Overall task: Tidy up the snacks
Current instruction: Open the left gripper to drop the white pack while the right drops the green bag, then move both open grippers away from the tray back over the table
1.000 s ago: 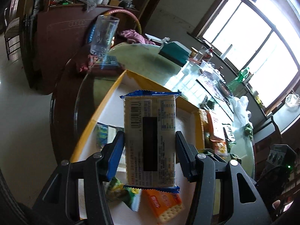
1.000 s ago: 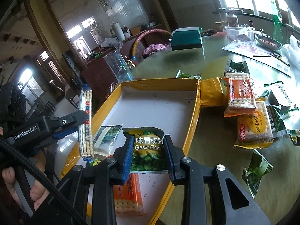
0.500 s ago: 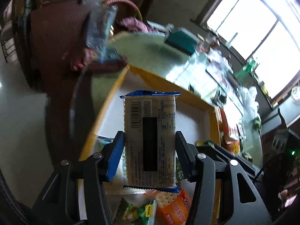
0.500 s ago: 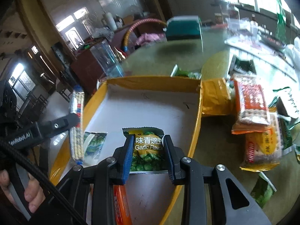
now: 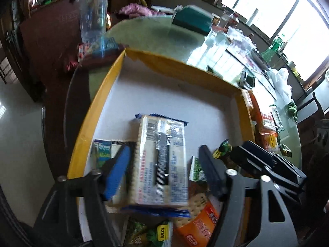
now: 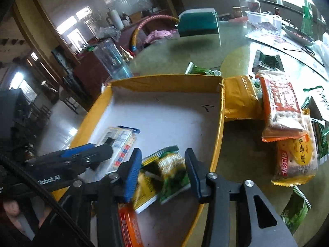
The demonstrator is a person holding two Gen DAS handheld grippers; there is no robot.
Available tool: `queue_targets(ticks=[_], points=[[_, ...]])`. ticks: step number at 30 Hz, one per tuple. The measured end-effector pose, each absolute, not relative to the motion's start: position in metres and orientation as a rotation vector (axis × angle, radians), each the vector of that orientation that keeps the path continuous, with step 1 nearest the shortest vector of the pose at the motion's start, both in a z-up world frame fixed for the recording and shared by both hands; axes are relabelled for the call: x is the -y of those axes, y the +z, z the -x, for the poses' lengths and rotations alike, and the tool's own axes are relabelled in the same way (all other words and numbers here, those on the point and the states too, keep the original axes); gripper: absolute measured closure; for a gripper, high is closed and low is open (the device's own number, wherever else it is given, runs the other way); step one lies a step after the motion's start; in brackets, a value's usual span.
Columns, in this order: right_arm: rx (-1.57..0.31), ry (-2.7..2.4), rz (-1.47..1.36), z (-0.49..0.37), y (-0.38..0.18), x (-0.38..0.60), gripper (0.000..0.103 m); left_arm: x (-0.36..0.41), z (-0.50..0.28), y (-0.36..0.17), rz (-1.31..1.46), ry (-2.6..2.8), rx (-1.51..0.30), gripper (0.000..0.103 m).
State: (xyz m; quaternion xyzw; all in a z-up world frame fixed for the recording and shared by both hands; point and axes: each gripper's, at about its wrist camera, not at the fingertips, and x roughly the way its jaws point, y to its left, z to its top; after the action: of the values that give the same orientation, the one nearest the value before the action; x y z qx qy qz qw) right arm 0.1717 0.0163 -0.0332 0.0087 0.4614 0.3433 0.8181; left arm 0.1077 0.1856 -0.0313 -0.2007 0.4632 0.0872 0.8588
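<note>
Left wrist view: everything listed big to small, mostly seen from here
Table: a round glass-topped table (image 6: 181,59) is seen under everything, cluttered along the window side
Box: a shallow yellow-walled box (image 5: 96,100) with a white floor is parked on the table, snacks piled at its near end
Left gripper: the left gripper (image 5: 164,170) is pointed down into the box, jaws opening right now; the cracker pack sits between the blue pads with a visible gap on each side, so nothing is being squeezed
Right gripper: the right gripper (image 6: 162,173) is also aimed into the box, jaws opening; the pea bag lies between them and looks let go, though it's blurred
Cracker pack: a pale blue-edged cracker pack (image 5: 161,164) is lying flat on the box floor, barcode side up, partly over other packets
Pea bag: a green and yellow pea bag (image 6: 164,175) is seen crumpled on the box floor near the right wall
Orange crackers: an orange cracker pack (image 5: 197,220) is tucked at the near end of the box, touching the blue-edged pack
Outside the box: two more orange cracker packs (image 6: 281,111) are stacked on the table just right of the box
</note>
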Motion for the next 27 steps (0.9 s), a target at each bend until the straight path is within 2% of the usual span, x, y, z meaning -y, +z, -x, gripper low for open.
queue_targets(ticks=[2,6,10,18,27], points=[[-0.955,0.731,-0.027,-0.165,-0.027,-0.011,0.047,-0.179,-0.103,-0.023,0.401,0.197,-0.945,0.023],[-0.923,0.774,-0.086,-0.147,-0.015,0.013,0.044,-0.162,-0.089,-0.007,0.367,0.197,-0.888,0.023],[-0.905,0.794,-0.165,-0.128,-0.013,0.045,0.038,-0.131,-0.067,0.007,0.338,0.176,-0.801,0.021],[-0.882,0.654,-0.147,-0.102,-0.019,0.116,0.038,-0.068,-0.052,0.011,0.314,0.019,-0.791,0.020],[-0.937,0.406,-0.127,-0.098,-0.045,0.179,0.038,-0.015,-0.052,0.009,0.238,-0.080,-0.818,0.020]])
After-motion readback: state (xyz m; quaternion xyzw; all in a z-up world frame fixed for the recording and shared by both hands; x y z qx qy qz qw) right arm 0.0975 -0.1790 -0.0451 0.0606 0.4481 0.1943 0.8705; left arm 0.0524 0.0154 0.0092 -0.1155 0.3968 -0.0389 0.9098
